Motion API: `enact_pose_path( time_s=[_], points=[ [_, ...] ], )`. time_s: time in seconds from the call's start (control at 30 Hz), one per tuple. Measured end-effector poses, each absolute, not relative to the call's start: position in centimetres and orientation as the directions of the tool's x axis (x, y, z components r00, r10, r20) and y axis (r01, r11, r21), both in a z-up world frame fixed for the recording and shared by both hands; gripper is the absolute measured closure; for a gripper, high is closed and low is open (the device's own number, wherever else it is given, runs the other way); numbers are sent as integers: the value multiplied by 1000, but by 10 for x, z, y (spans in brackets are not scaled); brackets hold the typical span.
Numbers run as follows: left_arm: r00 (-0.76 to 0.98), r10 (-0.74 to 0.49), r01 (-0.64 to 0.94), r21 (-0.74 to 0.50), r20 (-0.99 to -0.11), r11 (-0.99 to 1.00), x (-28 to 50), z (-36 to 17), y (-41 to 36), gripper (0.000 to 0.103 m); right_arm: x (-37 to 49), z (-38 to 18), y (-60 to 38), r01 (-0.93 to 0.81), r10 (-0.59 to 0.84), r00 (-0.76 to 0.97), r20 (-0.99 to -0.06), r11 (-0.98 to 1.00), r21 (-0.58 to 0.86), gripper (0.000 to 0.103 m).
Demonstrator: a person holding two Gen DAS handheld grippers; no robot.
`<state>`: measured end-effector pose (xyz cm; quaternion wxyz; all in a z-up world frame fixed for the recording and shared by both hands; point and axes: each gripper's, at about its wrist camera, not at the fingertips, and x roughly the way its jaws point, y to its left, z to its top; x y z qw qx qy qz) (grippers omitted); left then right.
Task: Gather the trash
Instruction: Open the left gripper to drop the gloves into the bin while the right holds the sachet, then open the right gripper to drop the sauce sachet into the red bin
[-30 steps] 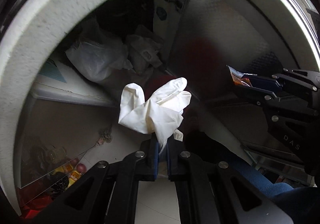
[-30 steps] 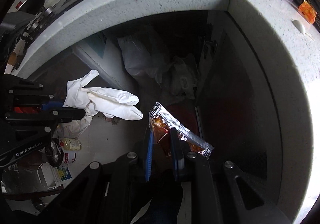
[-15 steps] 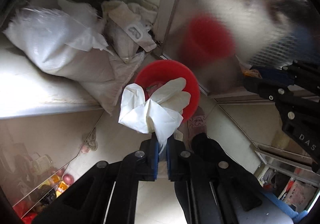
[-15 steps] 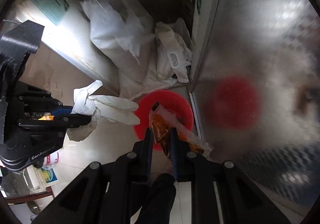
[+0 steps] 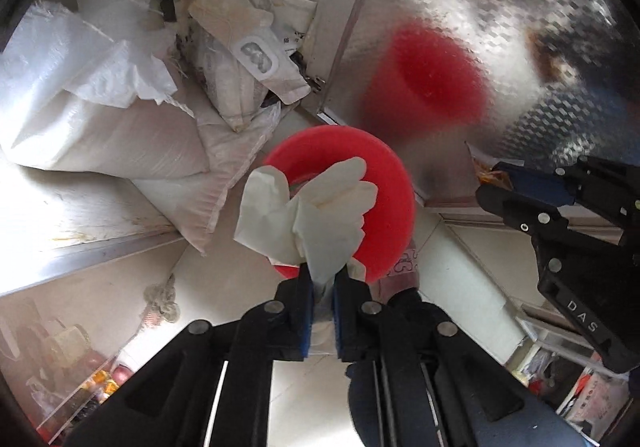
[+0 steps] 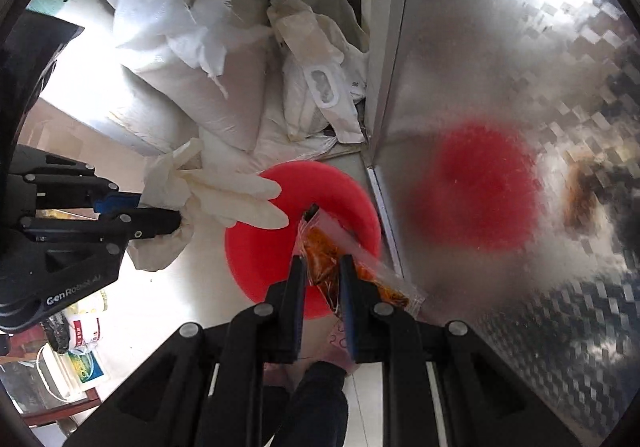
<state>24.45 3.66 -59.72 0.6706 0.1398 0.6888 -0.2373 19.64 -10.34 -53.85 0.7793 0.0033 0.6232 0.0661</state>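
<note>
The bucket [image 6: 256,255] stands on the floor [image 6: 172,295] beside the metal panel [image 6: 500,47], with 2 sacks [image 6: 192,87] behind it. The left tool [image 5: 320,283] holds the glove [image 5: 316,211] over its left rim; the right tool [image 6: 323,279] holds the sauce packet [image 6: 320,247] over its right side.

the open mouth of the red bin [image 6: 256,251] lies free below, on the floor beside the patterned steel panel [image 6: 500,59] that walls off the right. white sacks [image 6: 192,63] and crumpled bags [image 6: 320,87] crowd the far left side up to the bin's rim. the pale floor [image 6: 168,299] at near left is open; a shoe [image 5: 400,271] sits just near of the bin.
</note>
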Motion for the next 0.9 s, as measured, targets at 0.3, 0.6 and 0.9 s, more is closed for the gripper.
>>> enact_pose_path(
  time_s=[0.3,0.6,0.9],
  points=[
    [-70,-131,516,-149,-989,843,250,-603,41,35,204,-553,-105,-80,113,201,-973,992,98,88],
    [-27,-133,499,-128,-991,857,250,-581,60,15,206,-543,-97,-121,120,198,-973,988,97,88],
    [2,-81,468,-71,-997,881,247,-581,77,11,215,-552,-78,-187,143,183,-973,976,108,88]
  ],
)
